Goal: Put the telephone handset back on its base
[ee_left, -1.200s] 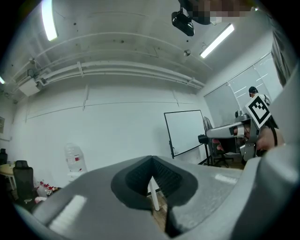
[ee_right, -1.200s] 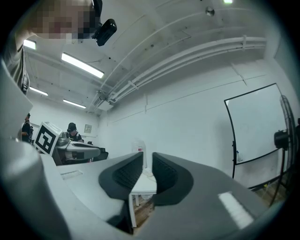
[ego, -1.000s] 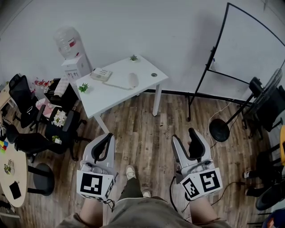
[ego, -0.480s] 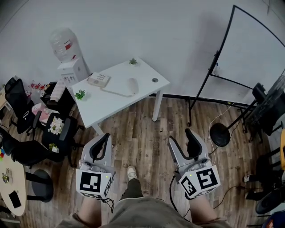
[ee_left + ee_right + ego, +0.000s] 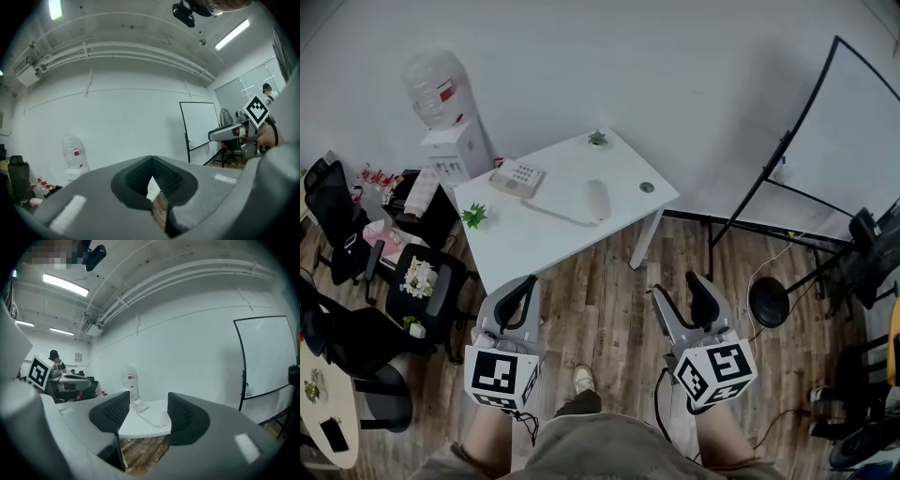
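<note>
The telephone handset (image 5: 598, 199) lies off its base (image 5: 517, 176) on the white table (image 5: 546, 239), well apart from it and joined to it by a thin cord (image 5: 553, 210). Both tools hover over the wood floor, short of the table. The left gripper (image 5: 517, 298) has its jaws pressed together on nothing; the right gripper (image 5: 682, 298) has its jaws spread, with nothing between them. The handset is probably light, rigid and smooth plastic, so it may slip or twist. A hold across its narrower middle looks safest, squeezed firmly, with the cord given slack so that it doesn't drag the base.
</note>
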The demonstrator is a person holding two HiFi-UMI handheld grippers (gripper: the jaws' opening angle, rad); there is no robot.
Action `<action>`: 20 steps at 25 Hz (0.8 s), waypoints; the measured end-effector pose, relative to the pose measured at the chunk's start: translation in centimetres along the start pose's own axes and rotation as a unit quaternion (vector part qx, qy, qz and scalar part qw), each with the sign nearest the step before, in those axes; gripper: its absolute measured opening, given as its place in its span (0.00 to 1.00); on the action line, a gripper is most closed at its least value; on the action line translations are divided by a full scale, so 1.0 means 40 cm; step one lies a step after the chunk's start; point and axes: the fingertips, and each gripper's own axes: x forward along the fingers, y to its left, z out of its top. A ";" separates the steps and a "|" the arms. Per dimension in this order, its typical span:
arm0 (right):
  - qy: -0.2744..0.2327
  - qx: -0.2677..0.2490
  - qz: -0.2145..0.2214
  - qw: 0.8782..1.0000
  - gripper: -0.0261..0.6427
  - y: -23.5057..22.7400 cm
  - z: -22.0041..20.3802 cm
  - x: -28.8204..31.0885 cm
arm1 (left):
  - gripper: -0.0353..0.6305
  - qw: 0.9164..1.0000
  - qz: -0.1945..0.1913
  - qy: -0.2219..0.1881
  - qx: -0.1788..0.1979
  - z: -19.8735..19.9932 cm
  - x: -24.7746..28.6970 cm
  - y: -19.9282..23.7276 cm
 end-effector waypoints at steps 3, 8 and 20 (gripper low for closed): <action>0.014 0.007 -0.002 1.000 0.44 -0.002 -0.002 0.113 | 0.05 1.000 -0.003 0.012 0.005 -0.022 0.075 0.079; 0.037 0.019 0.000 0.999 0.44 -0.003 -0.023 0.265 | 0.05 1.000 -0.008 0.023 -0.004 -0.053 0.165 0.174; 0.151 0.040 -0.012 0.988 0.44 -0.101 -0.275 0.545 | 0.05 0.997 -0.021 0.064 -0.039 -0.199 0.352 0.249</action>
